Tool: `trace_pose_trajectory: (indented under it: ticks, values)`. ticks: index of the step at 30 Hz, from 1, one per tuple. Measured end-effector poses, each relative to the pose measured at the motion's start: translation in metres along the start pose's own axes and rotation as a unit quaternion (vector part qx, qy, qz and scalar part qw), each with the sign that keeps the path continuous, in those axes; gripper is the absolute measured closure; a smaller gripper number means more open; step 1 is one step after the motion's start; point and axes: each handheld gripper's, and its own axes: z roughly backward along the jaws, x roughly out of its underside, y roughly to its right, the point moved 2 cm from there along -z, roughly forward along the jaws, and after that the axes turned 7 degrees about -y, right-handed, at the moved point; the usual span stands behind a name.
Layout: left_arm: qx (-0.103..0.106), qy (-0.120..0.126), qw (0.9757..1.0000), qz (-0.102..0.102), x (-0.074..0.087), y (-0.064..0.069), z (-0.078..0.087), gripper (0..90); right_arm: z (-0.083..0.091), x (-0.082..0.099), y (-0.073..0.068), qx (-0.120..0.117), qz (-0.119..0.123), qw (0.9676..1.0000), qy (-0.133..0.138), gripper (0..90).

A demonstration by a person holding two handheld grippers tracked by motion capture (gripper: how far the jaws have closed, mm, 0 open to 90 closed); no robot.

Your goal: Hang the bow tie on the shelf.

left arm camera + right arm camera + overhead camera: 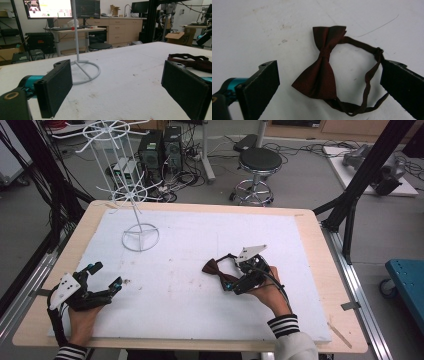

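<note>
A dark red bow tie [214, 268] with a thin loop strap [369, 75] lies flat on the white foam board [200, 315], right of centre. My right gripper [231, 272] hovers just above it, open wide, with the bow [322, 72] lying between the jaws and the strap's clasp at the right jaw's tip [395, 75]. Over the board's near left part, my left gripper [107, 275] is held open with nothing in it. From there, the left gripper [117, 75] looks across the board, with the bow tie [192, 61] off to its right.
A white wire display rack [131, 195] stands on a ring base [86, 72] at the board's back left. The wooden table's edge [320, 245] frames the board. A stool [259, 162], computers and cables sit on the floor beyond the table.
</note>
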Motion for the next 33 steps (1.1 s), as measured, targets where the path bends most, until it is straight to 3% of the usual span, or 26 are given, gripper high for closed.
trace_pose_trajectory:
  ticks: [10,12,13,14,19,33]
  values:
    - [0.000,0.000,1.0000,0.000,0.000,0.000,0.000,10.3,-0.018,0.000,0.000,-0.014,0.005,0.9989,-0.045,5.9]
    - [0.000,0.000,1.0000,0.001,0.000,0.000,0.000,10.3,-0.021,0.000,0.000,-0.020,0.006,0.9981,-0.058,8.6]
    - [0.000,0.000,1.0000,0.001,0.000,0.000,0.000,10.3,-0.024,0.001,0.000,-0.023,0.007,0.9972,-0.071,18.8]
    - [0.000,0.000,1.0000,0.001,0.000,0.000,0.000,10.3,-0.025,0.001,0.000,-0.022,0.008,0.9970,-0.074,18.8]
    - [0.000,0.001,1.0000,0.000,0.000,0.000,0.000,10.3,-0.027,0.000,0.000,-0.022,0.007,0.9968,-0.076,20.3]
    - [0.000,0.001,1.0000,-0.001,0.000,0.000,0.000,10.3,-0.031,0.001,0.002,-0.040,0.006,0.9949,-0.093,44.0]
